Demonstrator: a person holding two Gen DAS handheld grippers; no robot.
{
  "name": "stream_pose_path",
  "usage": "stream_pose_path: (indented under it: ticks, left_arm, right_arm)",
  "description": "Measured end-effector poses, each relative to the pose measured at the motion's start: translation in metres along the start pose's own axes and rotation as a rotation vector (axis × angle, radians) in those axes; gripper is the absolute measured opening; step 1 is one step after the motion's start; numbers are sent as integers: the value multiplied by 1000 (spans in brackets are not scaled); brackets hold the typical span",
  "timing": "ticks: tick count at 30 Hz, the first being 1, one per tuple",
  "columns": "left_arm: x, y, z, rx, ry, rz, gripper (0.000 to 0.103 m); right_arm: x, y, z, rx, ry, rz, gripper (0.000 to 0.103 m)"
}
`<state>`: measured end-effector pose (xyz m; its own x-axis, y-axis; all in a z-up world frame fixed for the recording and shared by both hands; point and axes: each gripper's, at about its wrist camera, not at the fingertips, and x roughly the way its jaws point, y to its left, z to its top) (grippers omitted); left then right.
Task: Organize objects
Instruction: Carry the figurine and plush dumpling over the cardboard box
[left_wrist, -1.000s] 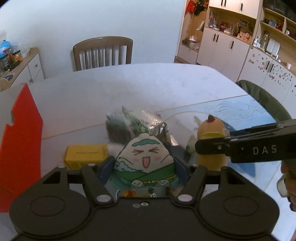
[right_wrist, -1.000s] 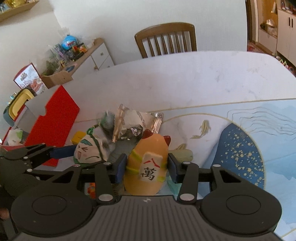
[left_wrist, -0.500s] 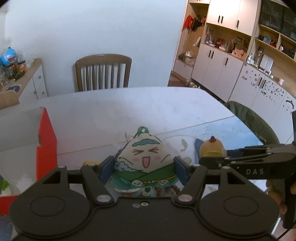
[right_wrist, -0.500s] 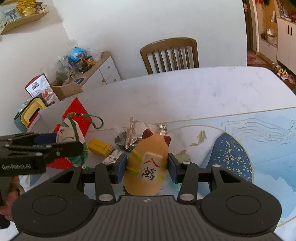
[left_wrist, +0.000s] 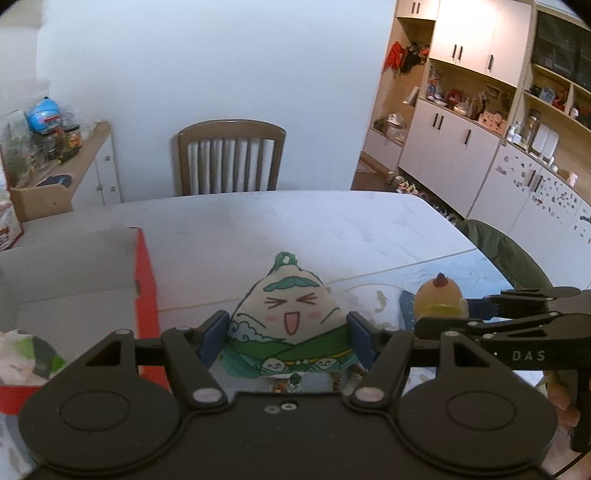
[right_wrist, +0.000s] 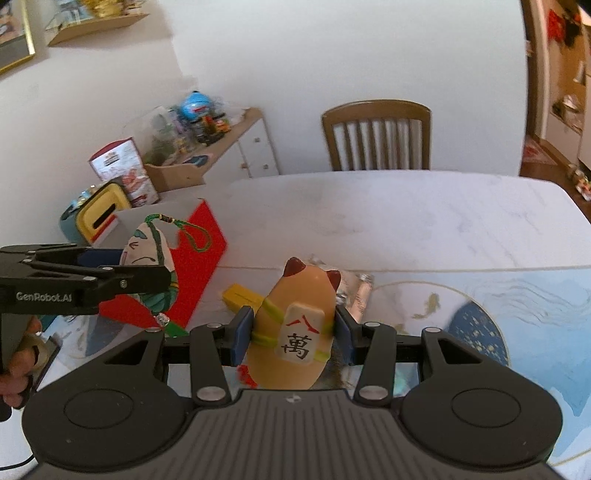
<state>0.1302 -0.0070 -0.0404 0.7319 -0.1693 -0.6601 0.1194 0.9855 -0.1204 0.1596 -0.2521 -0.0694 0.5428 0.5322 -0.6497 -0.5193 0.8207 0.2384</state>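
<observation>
While both are aloft: left gripper (left_wrist: 288, 328) clamps dumpling plush (left_wrist: 286, 325); right gripper (right_wrist: 293, 338) clamps cat figurine (right_wrist: 295, 325). Next, likely: red box (left_wrist: 146, 280), lower left.

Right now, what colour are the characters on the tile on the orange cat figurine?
Red above, black below, on a white tile; right wrist view shows the orange cat figurine best.

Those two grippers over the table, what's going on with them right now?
A person is tidying toys with a handheld gripper in each hand. The left gripper is shut on a dumpling-shaped plush toy, held up beside the open red box. The right gripper is shut on an orange cat figure, lifted above the table. A yellow box and a foil packet lie on the table, not yet put away.
</observation>
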Motion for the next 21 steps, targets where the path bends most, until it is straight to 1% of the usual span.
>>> stream_pose_path:
  ticks: [7,11,21]
  left_arm:
    - [-22,35,14,-38,-19,46,68]
    - [-33,59,22,-54,-33,92,68]
    - [-42,121,36,-92,-34,178,68]
  right_arm:
    - [7,40,19,-88,-8,52,46]
    - [17,64,31,-130,-8,75,46]
    - [57,124,62,-232,14,122,46]
